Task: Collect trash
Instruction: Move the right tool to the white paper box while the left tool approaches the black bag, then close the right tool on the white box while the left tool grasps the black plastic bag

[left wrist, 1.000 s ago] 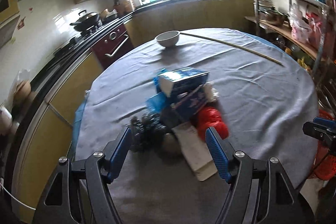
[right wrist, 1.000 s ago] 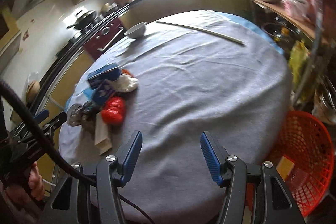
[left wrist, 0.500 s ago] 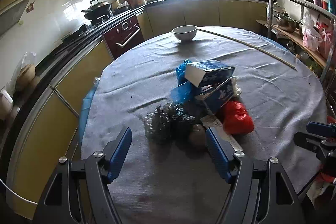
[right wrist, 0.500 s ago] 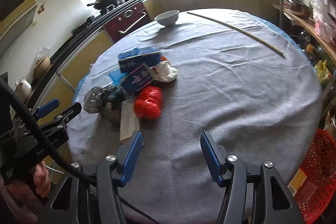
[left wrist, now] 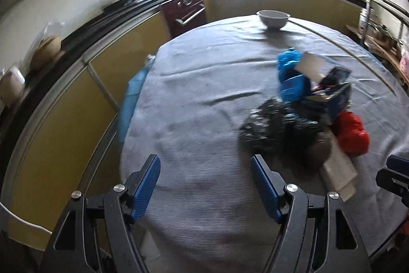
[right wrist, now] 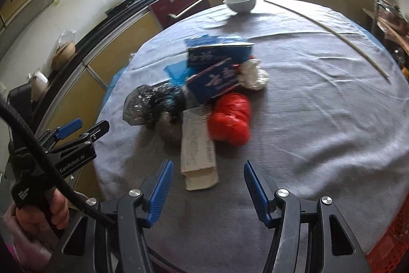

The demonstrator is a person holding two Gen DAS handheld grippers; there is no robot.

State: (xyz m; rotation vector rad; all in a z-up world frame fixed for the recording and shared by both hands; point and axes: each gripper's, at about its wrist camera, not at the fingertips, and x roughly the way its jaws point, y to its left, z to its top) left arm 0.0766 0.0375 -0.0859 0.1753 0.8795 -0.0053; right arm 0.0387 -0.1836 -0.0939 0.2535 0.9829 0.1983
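A heap of trash lies on the round grey-clothed table: a crumpled black bag, two blue cartons, a red plastic bag, a white wad and a flat paper box. My right gripper hangs open just in front of the paper box, nothing between its fingers. In the left wrist view the same heap, black bag and red bag, sits to the right of my open, empty left gripper. The left gripper also shows at the table's left edge.
A white bowl and a long thin stick lie on the far side of the table. A red basket stands low at the right. Yellow cabinets, a stove and a wok line the left wall.
Both views have swung left: the heap has slid rightward in the left wrist view and toward the centre, closer, in the right wrist view. Both grippers kept the same opening.
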